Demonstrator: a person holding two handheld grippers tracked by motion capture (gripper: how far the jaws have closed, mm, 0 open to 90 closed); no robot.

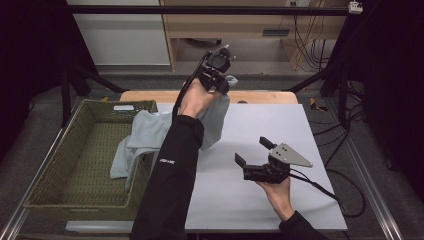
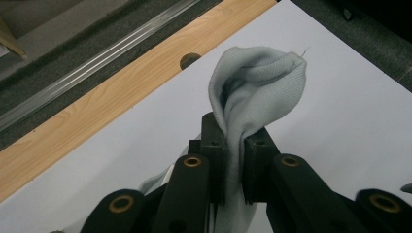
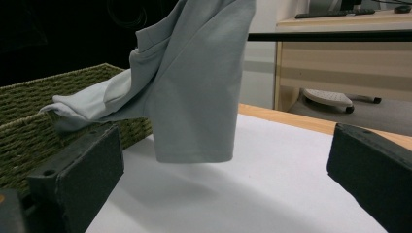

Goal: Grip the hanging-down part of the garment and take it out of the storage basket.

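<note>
A pale grey-blue garment (image 1: 142, 131) hangs from my left gripper (image 1: 223, 85), raised over the far edge of the white table (image 1: 280, 125). The jaws are shut on a bunched fold of the garment (image 2: 257, 77). Its other end trails over the rim into the green woven basket (image 1: 75, 165) at the left. My right gripper (image 1: 254, 151) is held low over the table's right part, open, nothing between its jaws. In the right gripper view the garment (image 3: 194, 82) hangs in front with its hem just above the table.
The basket (image 3: 29, 102) stands along the table's left side. A wooden strip (image 2: 97, 107) with a round hole borders the far edge. Black frame posts and cables stand beyond the table, and a cable trails off my right gripper toward the right edge.
</note>
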